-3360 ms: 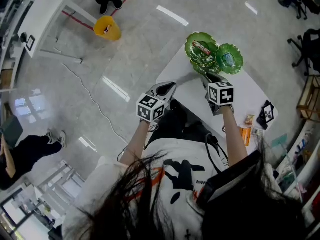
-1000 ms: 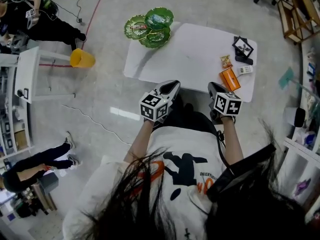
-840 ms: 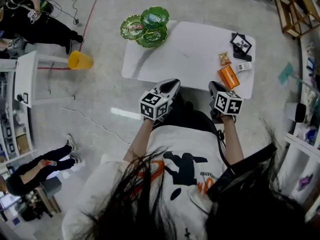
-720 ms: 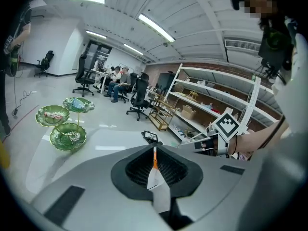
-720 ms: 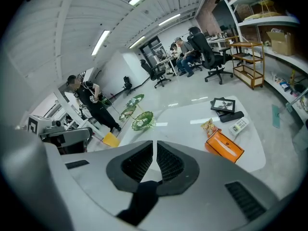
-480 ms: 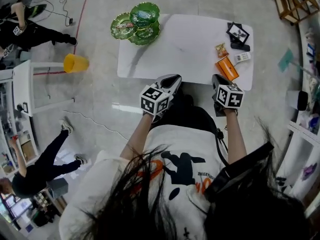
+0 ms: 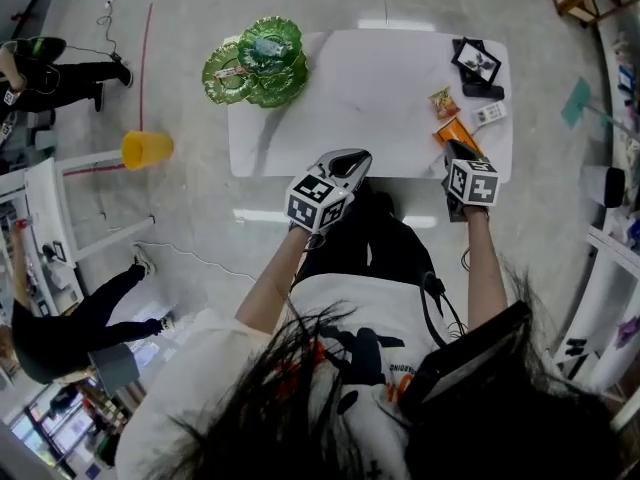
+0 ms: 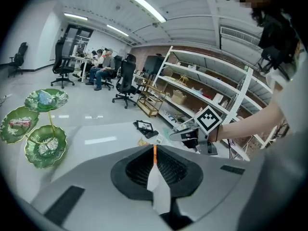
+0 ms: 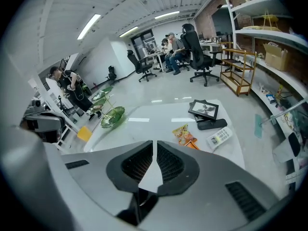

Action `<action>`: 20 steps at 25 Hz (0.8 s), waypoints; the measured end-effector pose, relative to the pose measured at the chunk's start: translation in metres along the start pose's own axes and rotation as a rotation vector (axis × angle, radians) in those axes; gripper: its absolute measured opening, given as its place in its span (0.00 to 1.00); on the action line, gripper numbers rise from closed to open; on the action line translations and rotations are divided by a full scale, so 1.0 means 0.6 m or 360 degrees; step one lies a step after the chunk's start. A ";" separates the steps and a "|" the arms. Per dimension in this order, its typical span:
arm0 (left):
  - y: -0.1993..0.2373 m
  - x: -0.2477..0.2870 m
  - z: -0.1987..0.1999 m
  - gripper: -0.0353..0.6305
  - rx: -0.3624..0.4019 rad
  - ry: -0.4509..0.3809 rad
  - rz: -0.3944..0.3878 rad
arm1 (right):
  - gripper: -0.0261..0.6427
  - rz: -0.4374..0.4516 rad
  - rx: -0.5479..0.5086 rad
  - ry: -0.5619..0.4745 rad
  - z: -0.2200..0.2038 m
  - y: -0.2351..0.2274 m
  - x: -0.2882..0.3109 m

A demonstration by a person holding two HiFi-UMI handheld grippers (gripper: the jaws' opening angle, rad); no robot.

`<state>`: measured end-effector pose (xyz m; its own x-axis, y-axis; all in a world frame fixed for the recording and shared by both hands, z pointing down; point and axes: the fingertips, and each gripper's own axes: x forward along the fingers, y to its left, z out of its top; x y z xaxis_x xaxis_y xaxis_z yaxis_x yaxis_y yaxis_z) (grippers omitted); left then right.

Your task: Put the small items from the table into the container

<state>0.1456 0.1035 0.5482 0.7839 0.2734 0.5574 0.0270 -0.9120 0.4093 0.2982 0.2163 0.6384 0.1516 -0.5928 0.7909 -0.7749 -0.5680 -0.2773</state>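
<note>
Standing at the near edge of a white table [image 7: 370, 88], holding a gripper in each hand, nothing picked up yet. Holding the left gripper [image 7: 348, 160] over the middle of the table's near edge, jaws pressed together and empty, seemingly just parked out of the way. Holding the right gripper [image 7: 461, 152] over the table's near right corner, jaws all but together, only a thin slit showing, nothing between them and nothing touched. Probably placed there because the small things lie at the table's right end.

Clustered at that right end: an orange box [image 7: 450, 133] just ahead of the right gripper, then a snack packet [image 7: 441, 101], a white remote [image 7: 489, 114], a black remote [image 7: 482, 91] and a picture frame [image 7: 476, 59]. Sitting at the table's far left corner, well apart from those: a stand of green leaf dishes [image 7: 255, 56], probably the container. Needing wider jaws before any pickup.
</note>
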 end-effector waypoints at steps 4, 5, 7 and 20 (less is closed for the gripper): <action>0.040 0.032 0.012 0.07 0.0025 0.0048 -0.0052 | 0.09 -0.0034 0.0047 0.0033 0.016 -0.031 0.055; 0.050 0.038 0.017 0.07 0.0028 0.0052 -0.0064 | 0.10 -0.0040 0.0054 0.0047 0.019 -0.039 0.070; 0.070 0.052 0.026 0.07 0.0032 0.0060 -0.0085 | 0.11 -0.0038 0.0067 0.0079 0.026 -0.054 0.101; 0.227 0.157 -0.005 0.07 -0.0020 0.0172 -0.0108 | 0.30 -0.0206 -0.0121 0.0448 0.015 -0.179 0.261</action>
<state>0.2210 0.0059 0.6586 0.7093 0.3663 0.6023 0.0693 -0.8865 0.4576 0.4107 0.1796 0.7874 0.0843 -0.3309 0.9399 -0.8053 -0.5781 -0.1313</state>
